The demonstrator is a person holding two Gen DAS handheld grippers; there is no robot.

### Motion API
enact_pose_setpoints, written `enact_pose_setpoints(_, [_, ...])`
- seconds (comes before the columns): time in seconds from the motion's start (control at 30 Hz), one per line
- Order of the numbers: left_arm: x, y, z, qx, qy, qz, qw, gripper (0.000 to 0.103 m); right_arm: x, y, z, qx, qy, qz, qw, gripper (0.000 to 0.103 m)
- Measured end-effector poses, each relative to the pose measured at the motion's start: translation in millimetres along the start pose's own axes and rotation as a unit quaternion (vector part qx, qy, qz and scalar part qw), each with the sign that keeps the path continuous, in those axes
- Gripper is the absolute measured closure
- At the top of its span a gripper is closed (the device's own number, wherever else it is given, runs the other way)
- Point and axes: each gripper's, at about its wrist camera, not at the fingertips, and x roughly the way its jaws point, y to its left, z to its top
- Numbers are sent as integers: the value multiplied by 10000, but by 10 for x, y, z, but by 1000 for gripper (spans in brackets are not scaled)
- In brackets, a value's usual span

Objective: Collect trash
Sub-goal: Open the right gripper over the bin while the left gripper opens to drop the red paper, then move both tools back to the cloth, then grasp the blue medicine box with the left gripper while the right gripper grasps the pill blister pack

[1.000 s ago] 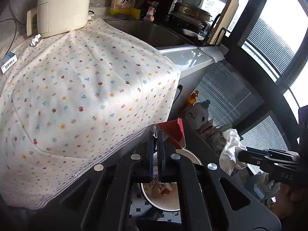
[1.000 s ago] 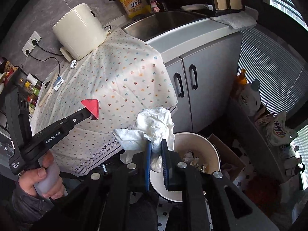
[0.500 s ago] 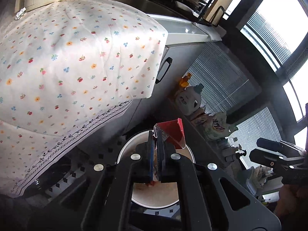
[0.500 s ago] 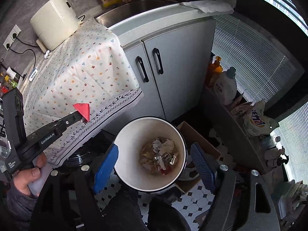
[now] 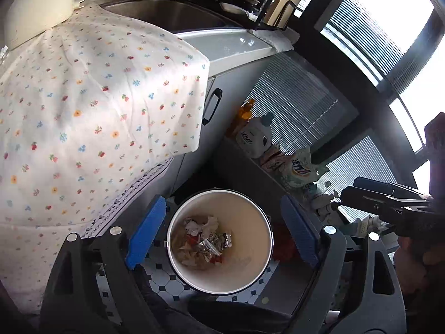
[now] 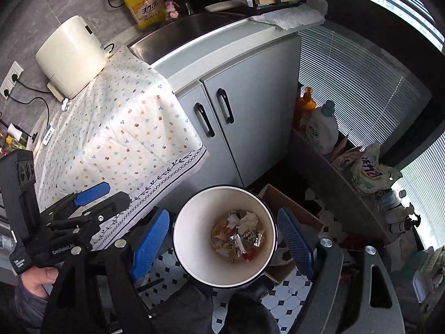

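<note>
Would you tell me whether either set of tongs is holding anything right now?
Nothing is held. The left tongs and the right tongs are both open and empty above the trash bin.

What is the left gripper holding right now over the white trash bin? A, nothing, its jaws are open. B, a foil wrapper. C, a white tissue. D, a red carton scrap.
A: in the left wrist view the left gripper has its blue pads spread wide with nothing between them, and the white trash bin shows directly below with crumpled paper and foil at its bottom.
</note>
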Motion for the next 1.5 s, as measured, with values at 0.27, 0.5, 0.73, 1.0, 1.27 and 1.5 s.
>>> enact_pose_setpoints(0.27, [-710,569,311,-48,-668,386,9970,10,123,571,250,-28,-120,372,9992,24])
enact_pose_setpoints(0.5, [-1148,1058,390,-283,-1024,714,9918,10,192,1170,508,-248,-302,667,9970,23])
enact_pose_setpoints(0.73, [-1513,1551,428,-543,-1442,1079,9821,6,227,1727,694,-614,-482,836,9934,12])
enact_pose_setpoints(1.0, [-1872,2234,440,-1046,-1820,1600,9645,6,386,2378,853,-849,-625,997,9894,8])
enact_pose_setpoints(1.27, [-2053,2953,518,-1409,-1904,2017,9504,6,611,3027,1000,-1003,-737,1160,9854,8])
enact_pose_setpoints(1.5, [-2012,3487,686,-1930,-1783,2150,9406,6,834,3485,1167,-1125,-698,1254,9832,8])
